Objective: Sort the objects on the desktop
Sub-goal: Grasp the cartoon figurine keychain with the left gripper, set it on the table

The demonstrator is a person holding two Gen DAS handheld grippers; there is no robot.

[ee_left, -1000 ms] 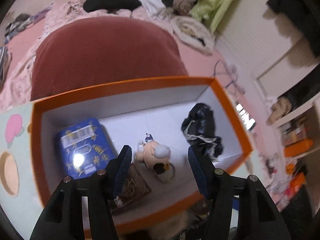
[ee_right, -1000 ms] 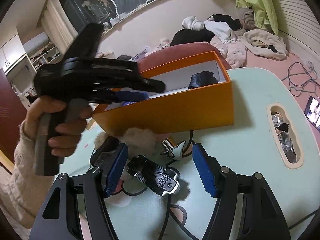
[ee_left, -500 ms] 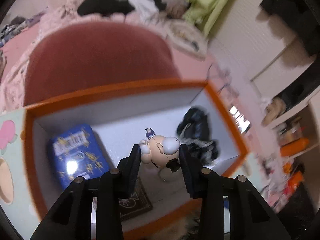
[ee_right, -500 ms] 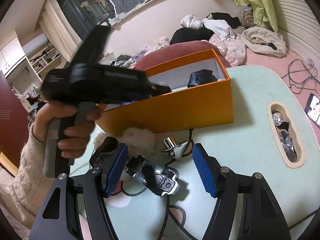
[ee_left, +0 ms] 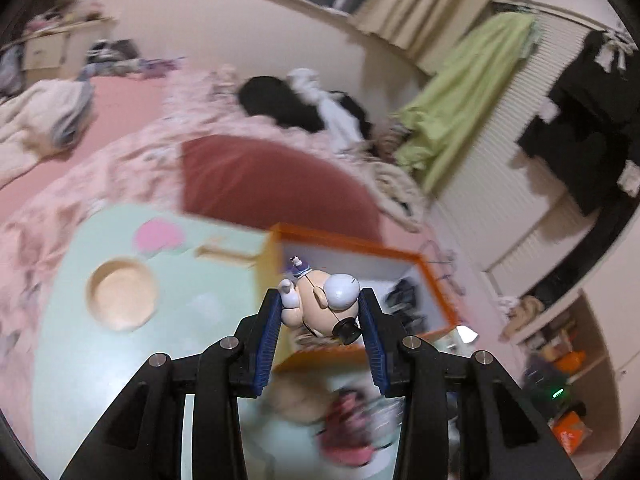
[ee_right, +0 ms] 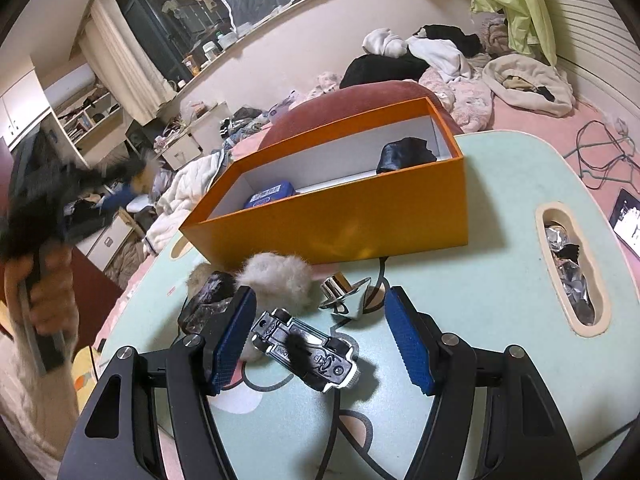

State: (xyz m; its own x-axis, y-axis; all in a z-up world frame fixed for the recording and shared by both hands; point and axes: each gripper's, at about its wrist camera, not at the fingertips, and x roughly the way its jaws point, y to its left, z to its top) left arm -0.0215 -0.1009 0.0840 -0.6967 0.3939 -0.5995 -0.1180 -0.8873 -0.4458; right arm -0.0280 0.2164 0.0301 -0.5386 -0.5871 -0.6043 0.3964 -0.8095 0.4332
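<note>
My left gripper [ee_left: 320, 312] has its blue fingers [ee_left: 267, 332] pressed in on a small round-headed toy figure [ee_left: 320, 304], which I carry in the air above the near rim of the orange box [ee_right: 360, 216]. That view is smeared, so the worktop [ee_left: 120, 360] below reads only as pale green with a round wooden recess [ee_left: 120, 296] and a pink patch [ee_left: 158, 234].

My right gripper [ee_right: 320, 344] hangs low over the worktop with its fingers [ee_right: 234, 336] standing wide and pressing on nothing. Between them lies a chrome-and-black toy car [ee_right: 304, 348] on its back. Just beyond it crowd a grey fluffy pompom [ee_right: 276, 280], a dark glossy lump [ee_right: 208, 296] to its left, and a shiny metal spinning-top-like piece [ee_right: 344, 300], all packed against the front wall of the box. A black cable [ee_right: 382, 276] runs out from under that wall.

Inside the box I see a blue tin [ee_right: 270, 196] and a crumpled black bag [ee_right: 404, 154]. To the right, an oval slot [ee_right: 572, 264] in the worktop holds foil scraps. At the left edge, a hand [ee_right: 44, 296] in a cream knit sleeve grips the other handle, blurred.
</note>
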